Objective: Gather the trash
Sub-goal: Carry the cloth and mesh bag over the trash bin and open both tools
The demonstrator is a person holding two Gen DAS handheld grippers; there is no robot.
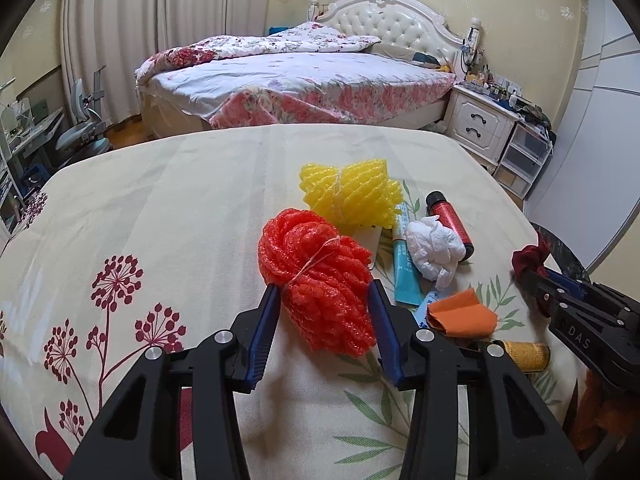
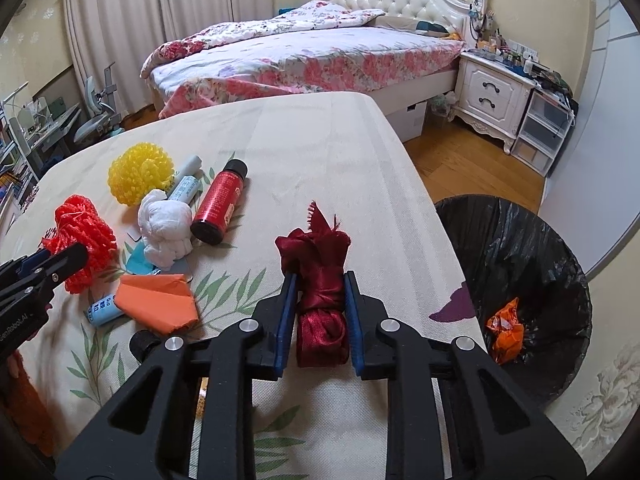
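Observation:
My left gripper point(image 1: 324, 294) is shut on a red foam net bundle point(image 1: 316, 276), which rests on the cream tablecloth point(image 1: 180, 200). My right gripper point(image 2: 320, 280) is shut on a dark red ribbon bundle point(image 2: 318, 276) and holds it above the table near its right edge. A bin lined with a black bag point(image 2: 516, 240) stands on the floor to the right, with an orange wrapper point(image 2: 506, 330) inside. Loose trash lies on the table: a yellow foam net point(image 1: 350, 194), a white tissue wad point(image 1: 434, 248), a red bottle point(image 1: 450, 220), a teal tube point(image 1: 404, 264) and orange paper point(image 1: 460, 316).
A yellowish small bottle point(image 1: 522, 356) lies near the orange paper. A small blue-white tube point(image 2: 102, 310) lies by the orange paper in the right wrist view. Behind the table are a bed point(image 1: 296, 76), a white nightstand point(image 1: 480, 120) and a desk with a chair point(image 1: 80, 132).

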